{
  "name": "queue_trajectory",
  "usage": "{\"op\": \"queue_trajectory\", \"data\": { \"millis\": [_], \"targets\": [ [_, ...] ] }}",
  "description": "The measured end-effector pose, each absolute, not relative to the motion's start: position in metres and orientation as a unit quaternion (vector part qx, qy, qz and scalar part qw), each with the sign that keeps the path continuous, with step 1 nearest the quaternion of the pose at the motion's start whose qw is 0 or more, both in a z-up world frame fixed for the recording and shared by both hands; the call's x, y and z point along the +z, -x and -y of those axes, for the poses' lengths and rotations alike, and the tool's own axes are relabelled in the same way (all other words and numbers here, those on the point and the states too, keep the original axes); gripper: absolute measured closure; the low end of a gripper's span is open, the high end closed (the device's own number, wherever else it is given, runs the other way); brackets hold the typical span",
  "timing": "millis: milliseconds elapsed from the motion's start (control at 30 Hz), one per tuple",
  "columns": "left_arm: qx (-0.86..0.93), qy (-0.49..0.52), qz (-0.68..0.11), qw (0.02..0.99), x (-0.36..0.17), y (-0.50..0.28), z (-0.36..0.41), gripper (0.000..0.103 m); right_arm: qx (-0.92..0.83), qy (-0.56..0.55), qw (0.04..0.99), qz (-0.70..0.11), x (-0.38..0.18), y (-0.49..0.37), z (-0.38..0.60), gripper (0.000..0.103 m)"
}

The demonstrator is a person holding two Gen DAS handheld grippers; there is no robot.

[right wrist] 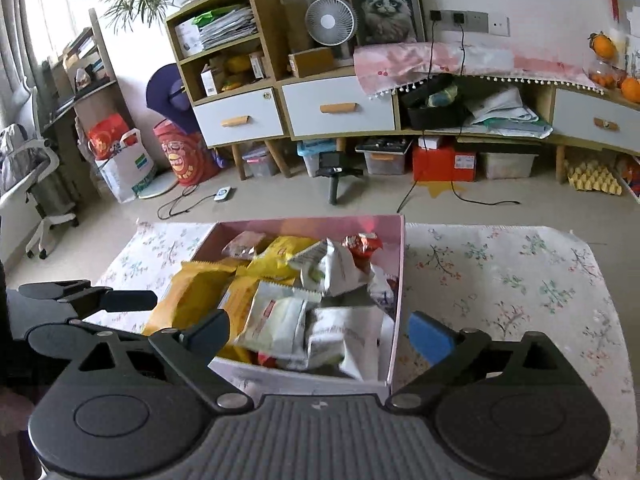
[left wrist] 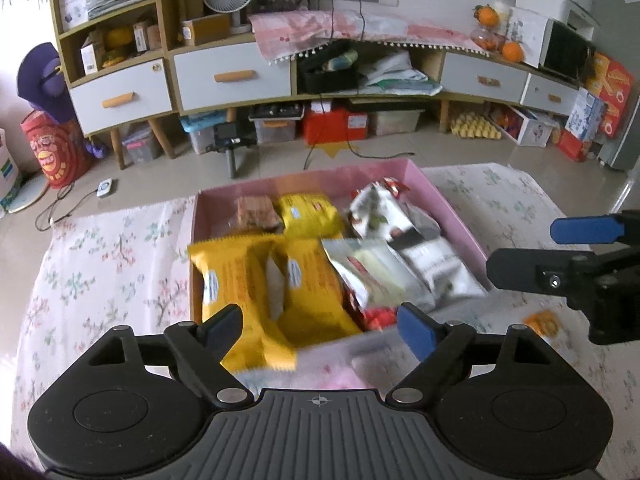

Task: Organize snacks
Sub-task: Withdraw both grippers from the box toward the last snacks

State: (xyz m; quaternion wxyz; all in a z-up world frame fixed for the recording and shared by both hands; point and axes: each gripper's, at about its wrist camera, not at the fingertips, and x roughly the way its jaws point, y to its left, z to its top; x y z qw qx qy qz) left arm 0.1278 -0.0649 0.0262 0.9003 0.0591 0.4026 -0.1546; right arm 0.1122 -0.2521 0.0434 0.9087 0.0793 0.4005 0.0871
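Both the left gripper (left wrist: 320, 330) and the right gripper (right wrist: 320, 334) stand wide apart, holding nothing (blurred), above the pink box (left wrist: 444, 196) full of snack packets (right wrist: 280, 320) on the flowered cloth (right wrist: 500, 280)

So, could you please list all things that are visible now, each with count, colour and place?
box: one, pink, on the floral cloth, open top.
yellow packs: at least three, left half of the box; one hangs over the near wall.
white packs: several, right half of the box, piled.
red pack: one, far right corner of the box.
brown bar: one, far left of the box.
orange pack: one, on the cloth, right of the box.
cloth: one, white with flowers, under the box.
left gripper: black, blue pads, open, empty.
right gripper: the same, open, empty.
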Motion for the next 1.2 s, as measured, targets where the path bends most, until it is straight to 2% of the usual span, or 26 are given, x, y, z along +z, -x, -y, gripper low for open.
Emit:
{"op": "queue_trajectory", "data": {
  "millis": [67, 500, 1200],
  "targets": [
    [-0.153, -0.060, -0.403, 0.900, 0.027, -0.118, 0.065, 0.013, 0.084, -0.076, 0.908, -0.404, 0.045, -0.105, 0.251, 0.027],
    [-0.135, -0.081, -0.411, 0.898, 0.010, -0.065, 0.063, 0.013, 0.074, -0.016, 0.903, -0.422, 0.043, -0.060, 0.235, 0.023],
    [-0.129, -0.075, -0.442, 0.885, -0.033, -0.048, 0.084, 0.013, 0.065, 0.068, 0.885, -0.456, -0.011, -0.030, 0.257, 0.021]
  ]
}}
